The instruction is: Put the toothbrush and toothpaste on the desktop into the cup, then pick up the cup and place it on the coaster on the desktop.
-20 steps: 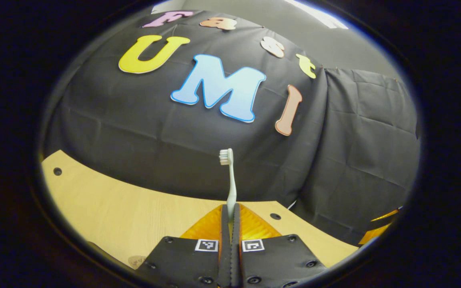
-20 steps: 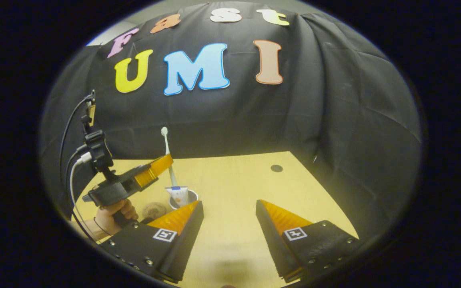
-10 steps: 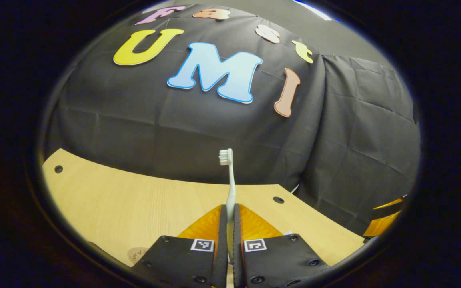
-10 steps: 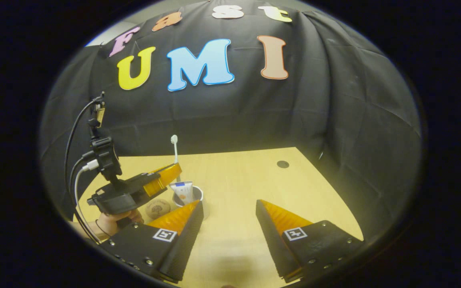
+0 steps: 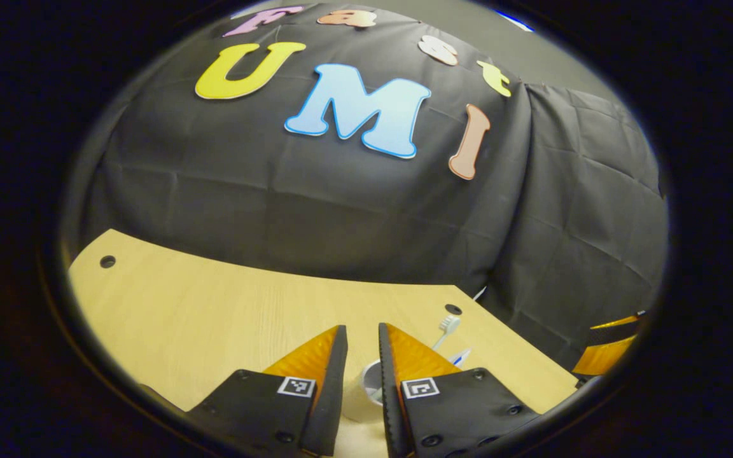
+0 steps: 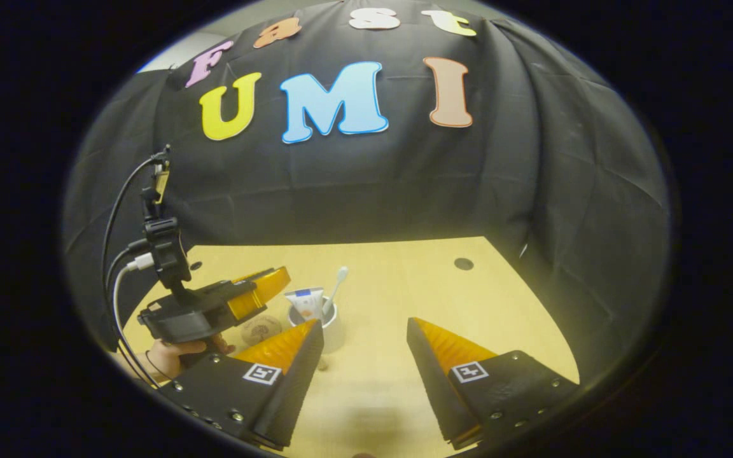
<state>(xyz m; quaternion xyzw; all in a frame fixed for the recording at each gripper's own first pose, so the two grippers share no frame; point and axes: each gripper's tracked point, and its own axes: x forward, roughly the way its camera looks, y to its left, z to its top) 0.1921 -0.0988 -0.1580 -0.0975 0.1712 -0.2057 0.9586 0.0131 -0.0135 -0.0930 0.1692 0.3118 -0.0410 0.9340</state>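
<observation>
The cup [image 6: 331, 321] stands left of mid-desktop [image 6: 404, 280], toothbrush [image 6: 336, 289] and toothpaste [image 6: 308, 301] leaning inside it. The left gripper [image 5: 361, 340], fingers slightly parted and empty, hovers above it. The right gripper [image 6: 364, 334] gapes wide, empty, with bare wood stretching toward the far edge. The coaster [image 6: 259, 329] lies left of the cup.

My left gripper [image 6: 274, 280] has a black body, a mast with black and white cables, and a square marker and screws on each finger mount [image 5: 295, 386].
</observation>
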